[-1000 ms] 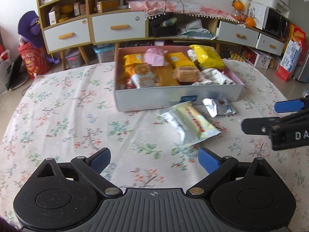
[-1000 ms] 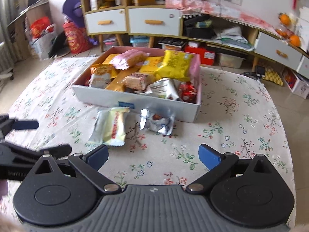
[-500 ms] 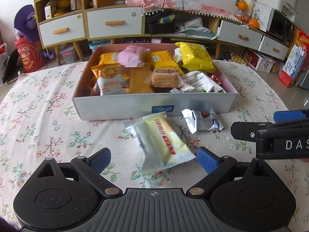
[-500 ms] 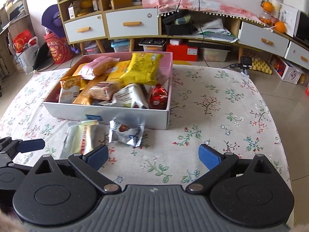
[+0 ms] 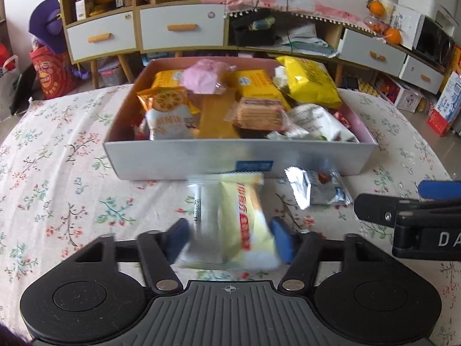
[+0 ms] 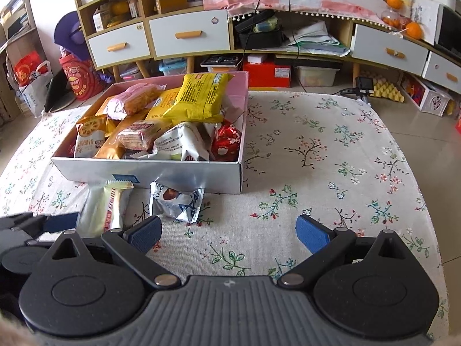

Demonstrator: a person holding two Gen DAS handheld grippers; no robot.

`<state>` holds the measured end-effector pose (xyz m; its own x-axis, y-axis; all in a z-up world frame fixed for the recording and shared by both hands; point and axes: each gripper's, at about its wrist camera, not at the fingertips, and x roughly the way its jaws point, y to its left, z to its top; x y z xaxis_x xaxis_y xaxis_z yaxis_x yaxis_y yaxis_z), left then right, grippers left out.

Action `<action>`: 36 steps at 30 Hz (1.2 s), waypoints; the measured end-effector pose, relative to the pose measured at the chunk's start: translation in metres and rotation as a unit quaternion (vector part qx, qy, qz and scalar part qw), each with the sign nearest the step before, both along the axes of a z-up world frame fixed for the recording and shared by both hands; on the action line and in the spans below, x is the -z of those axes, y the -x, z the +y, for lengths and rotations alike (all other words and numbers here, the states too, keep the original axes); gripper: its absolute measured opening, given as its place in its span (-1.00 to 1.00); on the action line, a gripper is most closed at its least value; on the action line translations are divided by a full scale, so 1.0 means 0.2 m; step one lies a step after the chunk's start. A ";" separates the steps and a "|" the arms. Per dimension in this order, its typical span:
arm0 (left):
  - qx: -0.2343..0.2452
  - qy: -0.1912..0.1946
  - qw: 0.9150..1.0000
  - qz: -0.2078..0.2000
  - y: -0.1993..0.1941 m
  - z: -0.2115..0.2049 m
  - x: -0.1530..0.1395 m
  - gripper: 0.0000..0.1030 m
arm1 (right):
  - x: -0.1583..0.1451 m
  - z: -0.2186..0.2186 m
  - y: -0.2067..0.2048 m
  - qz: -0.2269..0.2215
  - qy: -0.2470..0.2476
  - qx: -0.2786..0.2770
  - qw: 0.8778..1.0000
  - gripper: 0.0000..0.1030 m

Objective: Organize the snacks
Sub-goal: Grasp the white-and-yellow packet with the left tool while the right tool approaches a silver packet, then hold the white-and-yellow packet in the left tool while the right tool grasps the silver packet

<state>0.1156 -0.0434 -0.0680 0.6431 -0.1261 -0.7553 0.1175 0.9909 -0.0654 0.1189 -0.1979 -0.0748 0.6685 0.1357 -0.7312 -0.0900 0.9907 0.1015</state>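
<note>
A pale yellow wafer packet point(image 5: 230, 219) lies on the floral tablecloth in front of the white snack box point(image 5: 239, 158). My left gripper point(image 5: 229, 240) has its blue pads on both sides of the packet's near end and is shut on it. A silver snack packet point(image 5: 317, 189) lies to its right, against the box front. In the right wrist view the yellow packet point(image 6: 105, 210) and the silver packet point(image 6: 175, 201) lie ahead on the left. My right gripper point(image 6: 229, 233) is open and empty over the cloth, right of the left gripper point(image 6: 43, 225).
The box point(image 6: 149, 173) is full of several snack packs, with a yellow bag point(image 6: 201, 98) on top. The table's right edge point(image 6: 426, 201) drops to the floor. Cabinets with drawers point(image 5: 181, 28) stand behind the table.
My left gripper has moved forward to the yellow packet and closed its pads on it. My right gripper has shifted slightly closer to the box and stays open.
</note>
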 end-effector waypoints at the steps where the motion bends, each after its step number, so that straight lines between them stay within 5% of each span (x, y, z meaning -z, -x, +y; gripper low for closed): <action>1: -0.002 0.004 1.000 0.000 0.00 0.01 0.00 0.03 | 0.01 0.00 0.00 0.000 -0.001 0.000 1.000 0.93; 10: -0.011 -0.001 1.000 0.009 -0.02 0.11 -0.02 -0.02 | 0.05 0.05 -0.05 0.005 -0.028 0.006 1.000 0.80; 25: -0.007 -0.013 1.000 0.020 0.01 0.25 -0.02 -0.01 | 0.08 0.21 -0.11 0.010 -0.001 -0.022 1.000 0.55; 31: -0.007 -0.010 1.000 0.024 0.01 0.28 -0.02 -0.01 | 0.08 0.24 -0.12 0.005 0.009 -0.021 1.000 0.35; 36: -0.009 -0.007 1.000 0.027 0.01 0.28 -0.03 -0.01 | 0.08 0.27 -0.11 0.001 0.022 -0.030 0.999 -0.05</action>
